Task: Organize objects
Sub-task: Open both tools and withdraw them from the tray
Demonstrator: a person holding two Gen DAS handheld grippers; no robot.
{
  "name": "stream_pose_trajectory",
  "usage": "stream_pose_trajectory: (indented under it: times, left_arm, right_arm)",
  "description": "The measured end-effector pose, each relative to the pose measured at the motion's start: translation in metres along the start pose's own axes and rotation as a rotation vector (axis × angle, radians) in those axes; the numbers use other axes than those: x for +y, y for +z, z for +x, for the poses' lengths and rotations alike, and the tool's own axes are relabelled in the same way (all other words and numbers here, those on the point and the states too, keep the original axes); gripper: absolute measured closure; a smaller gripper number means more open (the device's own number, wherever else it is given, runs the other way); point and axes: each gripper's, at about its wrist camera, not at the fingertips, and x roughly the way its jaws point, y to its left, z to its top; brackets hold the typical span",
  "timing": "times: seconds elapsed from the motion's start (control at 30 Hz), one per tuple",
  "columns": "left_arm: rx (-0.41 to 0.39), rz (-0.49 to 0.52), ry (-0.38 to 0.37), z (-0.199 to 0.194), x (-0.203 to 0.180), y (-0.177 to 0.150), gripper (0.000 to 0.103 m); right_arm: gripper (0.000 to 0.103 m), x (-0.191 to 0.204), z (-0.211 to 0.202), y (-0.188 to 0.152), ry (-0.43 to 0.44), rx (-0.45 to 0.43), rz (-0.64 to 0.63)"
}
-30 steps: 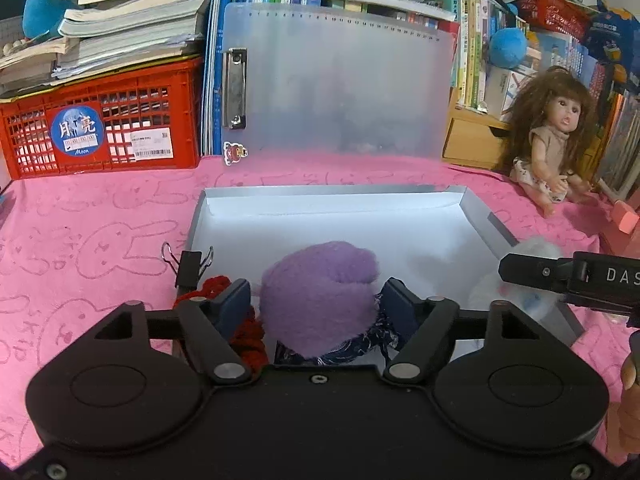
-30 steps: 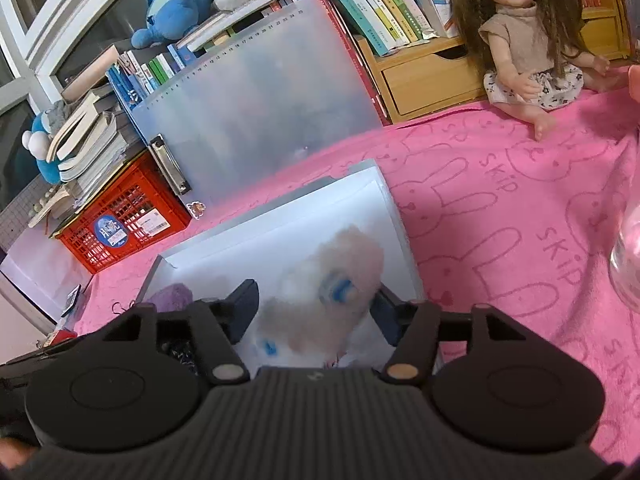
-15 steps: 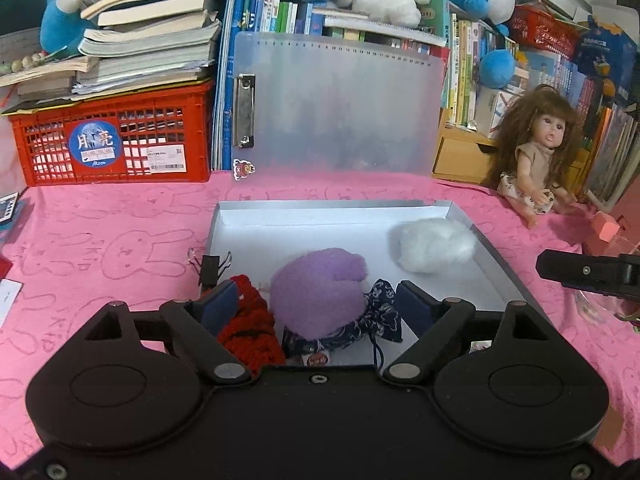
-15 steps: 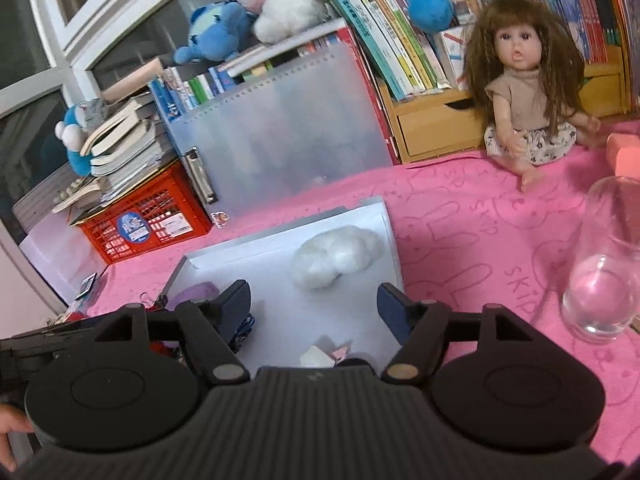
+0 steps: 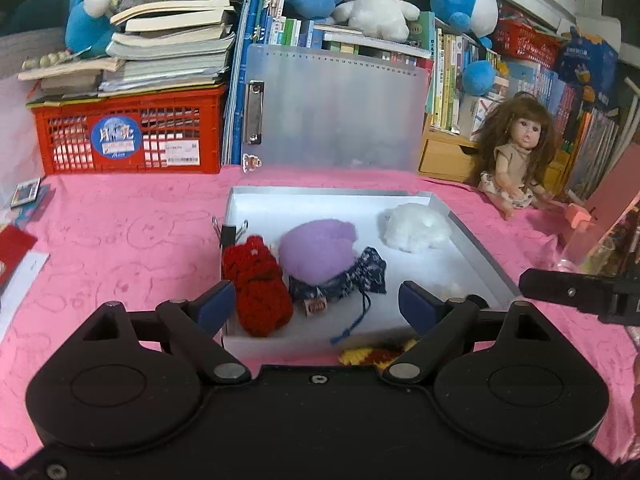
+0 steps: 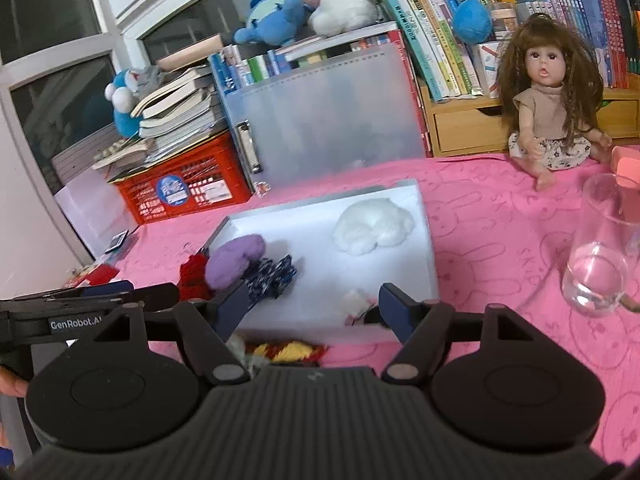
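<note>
Left gripper (image 5: 316,304): jaws opening, nothing between the pads, poised above the near edge of the tray.
Right gripper (image 6: 314,306): jaws wide apart and empty, at the tray's near right corner.
Tray (image 5: 476,240): shallow and white, on a pink rabbit-print cloth (image 5: 120,236).
In the tray: purple wool ball (image 5: 318,250) resting on a navy drawstring pouch (image 5: 360,276), red knitted piece (image 5: 258,284) just beside it at left, white fluffy ball (image 5: 416,228) near the far right corner.
Right of tray: clear glass (image 6: 600,248); a doll (image 6: 550,112) sits behind.
</note>
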Motion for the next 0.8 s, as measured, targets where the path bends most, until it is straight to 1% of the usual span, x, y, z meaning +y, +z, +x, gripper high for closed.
stream_pose_trajectory:
  times: [0.17,0.33,0.6,0.8]
  left_arm:
    - [0.007,0.004,0.004,-0.012,0.003,-0.013,0.015]
    - [0.011,0.029,0.020,-0.021,0.009,-0.026,0.014]
    - [0.052,0.020,0.054,-0.023,0.027,-0.045,0.014]
    - [0.070,0.016,0.061,-0.021,0.033,-0.058,0.014]
  right_arm:
    - [0.020,0.003,-0.008,-0.011,0.005,0.011,-0.012]
    - [0.019,0.002,-0.013,-0.023,-0.014,0.025,-0.047]
    - [0.019,-0.006,-0.017,-0.042,-0.038,0.063,-0.072]
    - [0.019,-0.005,-0.016,-0.058,-0.047,0.090,-0.107]
